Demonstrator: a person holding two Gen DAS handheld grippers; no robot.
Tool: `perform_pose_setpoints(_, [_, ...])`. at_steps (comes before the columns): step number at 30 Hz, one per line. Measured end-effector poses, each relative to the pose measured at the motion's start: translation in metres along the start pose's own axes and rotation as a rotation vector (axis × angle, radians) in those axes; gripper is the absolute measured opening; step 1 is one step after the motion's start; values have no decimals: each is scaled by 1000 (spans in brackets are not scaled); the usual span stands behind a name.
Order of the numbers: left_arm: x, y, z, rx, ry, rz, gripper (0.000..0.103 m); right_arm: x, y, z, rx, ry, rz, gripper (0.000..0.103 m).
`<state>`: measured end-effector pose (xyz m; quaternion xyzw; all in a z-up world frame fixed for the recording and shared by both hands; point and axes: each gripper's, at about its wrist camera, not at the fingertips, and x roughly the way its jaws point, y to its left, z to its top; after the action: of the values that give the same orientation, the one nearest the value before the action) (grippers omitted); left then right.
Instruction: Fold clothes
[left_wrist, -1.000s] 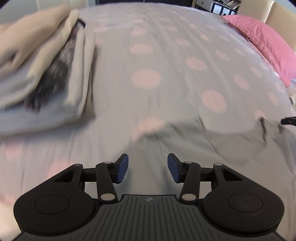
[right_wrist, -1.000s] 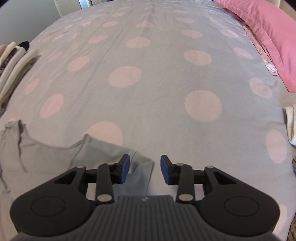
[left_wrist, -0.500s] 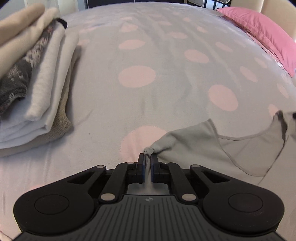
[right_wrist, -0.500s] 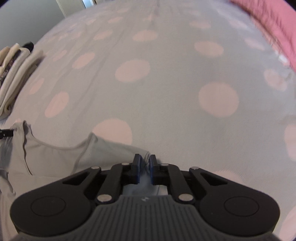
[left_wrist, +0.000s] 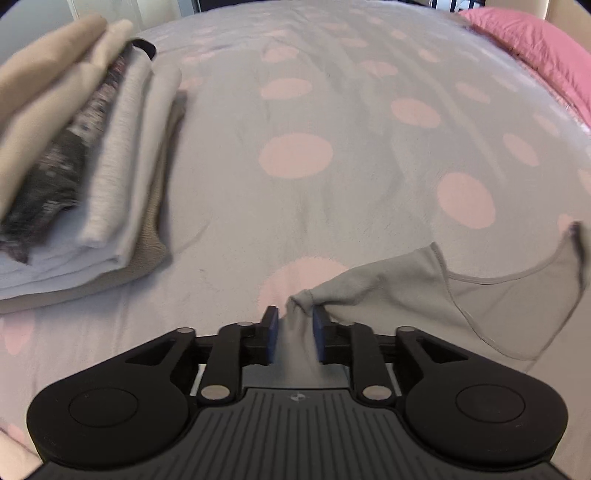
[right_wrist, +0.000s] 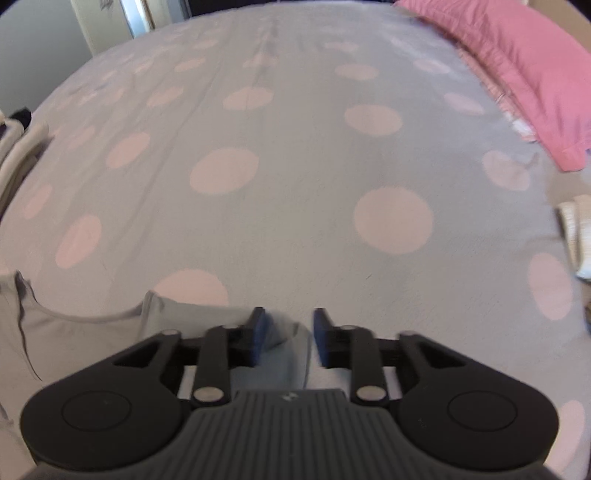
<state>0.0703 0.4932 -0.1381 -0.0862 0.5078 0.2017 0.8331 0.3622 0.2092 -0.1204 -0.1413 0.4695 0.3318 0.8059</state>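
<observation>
- Left gripper (left_wrist: 294, 334): jaws opening, a bunched corner of the grey top (left_wrist: 424, 288) between them, pads no longer pressing. Likely letting go after laying it down.
- Right gripper (right_wrist: 287, 341): jaws opening over the other corner of the top (right_wrist: 88, 339); released.
- Top lies spread on the bed (left_wrist: 332, 206), neckline forward, ready for folding.
- Folded stack (left_wrist: 85, 177) sits far left, kept clear.

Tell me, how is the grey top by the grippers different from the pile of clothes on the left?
The grey top lies spread out in one thin, wrinkled layer, while the pile of clothes is folded and stacked in several layers. The grey top is one plain colour; the pile of clothes mixes beige, white and a dark patterned piece. A corner of the grey top sits between the left gripper's opening jaws; nothing touches the pile of clothes. Both rest on the spotted bedspread.
</observation>
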Motion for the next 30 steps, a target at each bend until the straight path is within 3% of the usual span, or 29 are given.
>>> perform_pose_setpoints(4, [-29,6,-8,40,2,-81,22,-16,1,4,16,16,16,33])
perform_pose_setpoints(6, [-43,5,-17,59,-2,-114,37,-18,3,4,29,36,15,33])
perform_pose_setpoints(8, [-54,2,-26,76,-9,-125,44,-17,6,3,63,48,32,32])
perform_pose_setpoints(12, [-59,-1,-35,85,-5,-143,44,-10,17,0,100,76,34,32])
perform_pose_setpoints(15, [-59,-2,-38,62,5,-136,44,-1,23,-2,94,105,-35,29])
perform_pose_setpoints(16, [-59,-2,-37,57,7,-137,44,2,23,-3,97,116,-53,10])
perform_pose_setpoints(17, [-60,-2,-36,55,4,-141,44,2,22,-5,106,123,-54,1])
perform_pose_setpoints(25, [-63,2,-34,44,-12,-151,44,-20,-1,4,164,57,-133,1])
perform_pose_setpoints(30, [-62,5,-35,52,-6,-137,44,-14,-20,5,205,66,-162,1])
